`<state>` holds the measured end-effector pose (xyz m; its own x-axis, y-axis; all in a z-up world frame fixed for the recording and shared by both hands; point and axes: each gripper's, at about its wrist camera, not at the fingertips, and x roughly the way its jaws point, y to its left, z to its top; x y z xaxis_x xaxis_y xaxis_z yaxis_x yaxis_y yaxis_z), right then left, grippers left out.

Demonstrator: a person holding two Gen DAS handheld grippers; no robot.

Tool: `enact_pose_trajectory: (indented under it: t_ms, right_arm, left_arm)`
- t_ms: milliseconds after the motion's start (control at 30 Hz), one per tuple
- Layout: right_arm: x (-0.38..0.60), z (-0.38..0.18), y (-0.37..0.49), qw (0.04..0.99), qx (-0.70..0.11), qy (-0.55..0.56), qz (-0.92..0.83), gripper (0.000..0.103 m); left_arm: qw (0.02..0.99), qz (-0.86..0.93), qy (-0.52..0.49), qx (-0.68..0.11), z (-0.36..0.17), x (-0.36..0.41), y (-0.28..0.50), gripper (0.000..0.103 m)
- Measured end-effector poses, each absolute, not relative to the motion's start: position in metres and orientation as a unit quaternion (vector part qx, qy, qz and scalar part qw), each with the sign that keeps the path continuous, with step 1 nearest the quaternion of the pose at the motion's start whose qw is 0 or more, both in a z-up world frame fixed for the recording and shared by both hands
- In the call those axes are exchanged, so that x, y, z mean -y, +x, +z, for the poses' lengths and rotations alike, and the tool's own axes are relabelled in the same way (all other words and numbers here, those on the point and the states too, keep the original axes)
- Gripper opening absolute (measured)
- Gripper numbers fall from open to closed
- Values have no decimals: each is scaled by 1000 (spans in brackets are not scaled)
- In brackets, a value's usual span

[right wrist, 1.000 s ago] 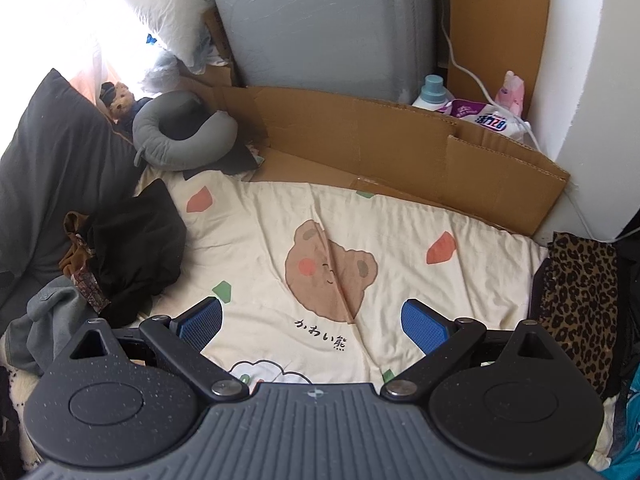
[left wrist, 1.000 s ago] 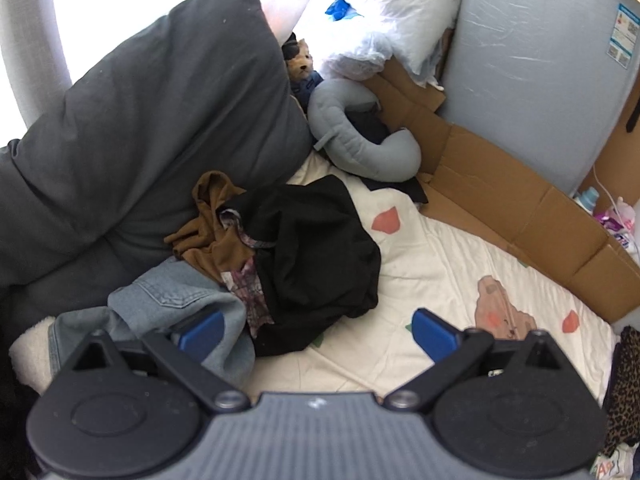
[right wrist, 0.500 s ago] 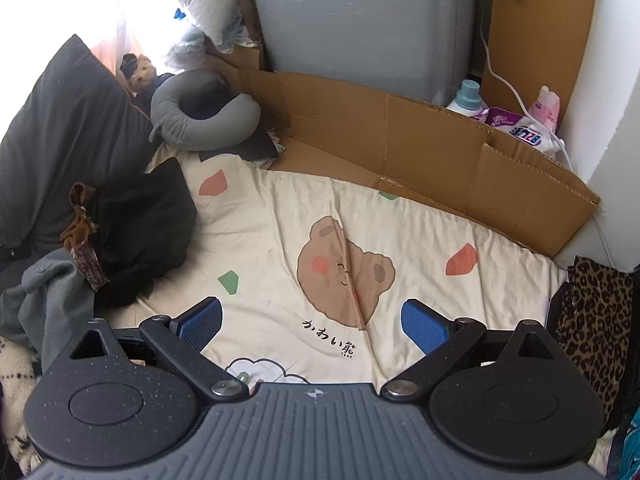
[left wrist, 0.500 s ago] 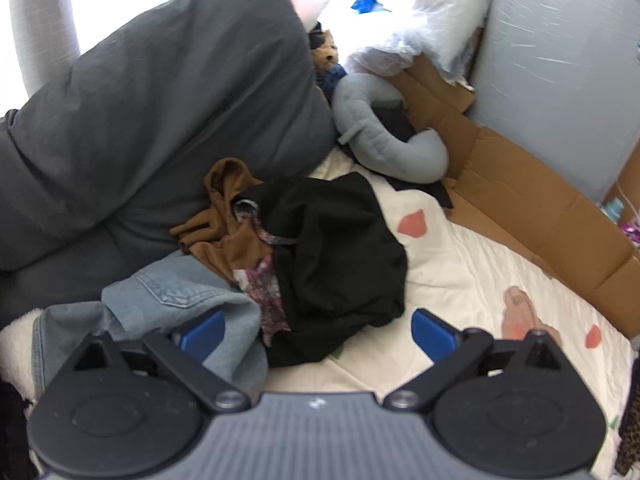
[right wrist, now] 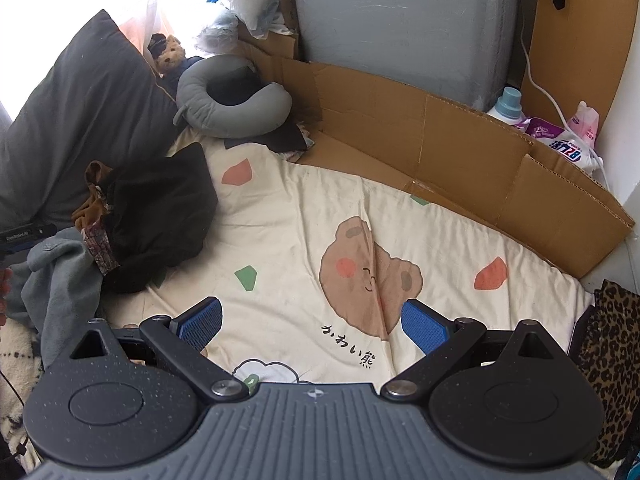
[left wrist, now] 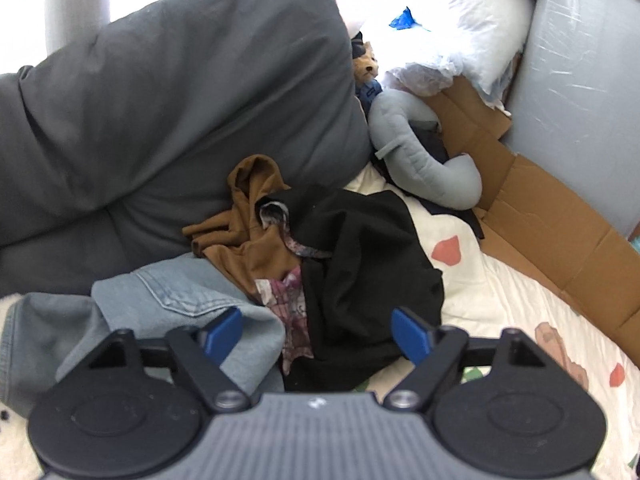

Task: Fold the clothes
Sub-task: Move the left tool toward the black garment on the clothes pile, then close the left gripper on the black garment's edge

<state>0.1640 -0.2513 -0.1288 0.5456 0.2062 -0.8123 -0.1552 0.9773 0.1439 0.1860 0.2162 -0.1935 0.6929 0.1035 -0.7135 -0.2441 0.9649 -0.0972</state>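
- the pile of clothes (left wrist: 280, 264) lies at the left edge of the cream bear sheet (right wrist: 360, 216), against the dark grey pillow (left wrist: 160, 120).
- the black garment (left wrist: 360, 264) is on top; its long side runs from the pillow toward the camera.
- the jeans (left wrist: 160, 304) lie nearest.
- left gripper (left wrist: 318, 336) is closing, with black cloth between the jaws, not pressed.
- right gripper (right wrist: 312, 320) is wide open over the sheet and holds nothing.
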Motion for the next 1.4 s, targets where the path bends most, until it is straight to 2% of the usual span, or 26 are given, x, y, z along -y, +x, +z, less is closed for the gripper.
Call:
enact_pose_trajectory:
  t_ms: [100, 367, 833, 900, 967, 1133, 1233, 1267, 1300, 1400]
  right_arm:
    - [247, -133, 164, 876, -470, 24, 104, 99]
    - [235, -144, 163, 872, -479, -8, 104, 99]
    - [225, -151, 167, 873, -476, -28, 102, 99]
    - [224, -153, 169, 873, -476, -24, 104, 99]
    - [223, -154, 171, 873, -476, -25, 104, 99]
    - [224, -156, 178, 878, -468, -7, 104, 99]
    - [222, -161, 184, 880, -464, 6, 104, 99]
    - [221, -163, 185, 880, -462, 11, 106, 99]
    - [220, -165, 187, 881, -461, 16, 108, 99]
    - [215, -173, 192, 882, -458, 21, 111, 99]
  left_arm:
    - [920, 88, -86, -372, -208, -219, 191, 73]
    - [929, 79, -48, -359, -241, -229, 212, 72]
    - [943, 45, -126, -304, -255, -229, 269, 72]
    - [942, 43, -129, -308, -263, -225, 278, 62]
    - [940, 39, -135, -312, -270, -222, 287, 58]
    - [932, 52, -151, -327, -292, -222, 306, 54]
    - [928, 59, -155, -334, -300, -222, 311, 30]
    - [928, 63, -153, -334, -301, -221, 311, 15]
    - [928, 67, -151, -334, -302, -221, 312, 9]
    - [931, 56, -156, -326, -299, -217, 307, 4]
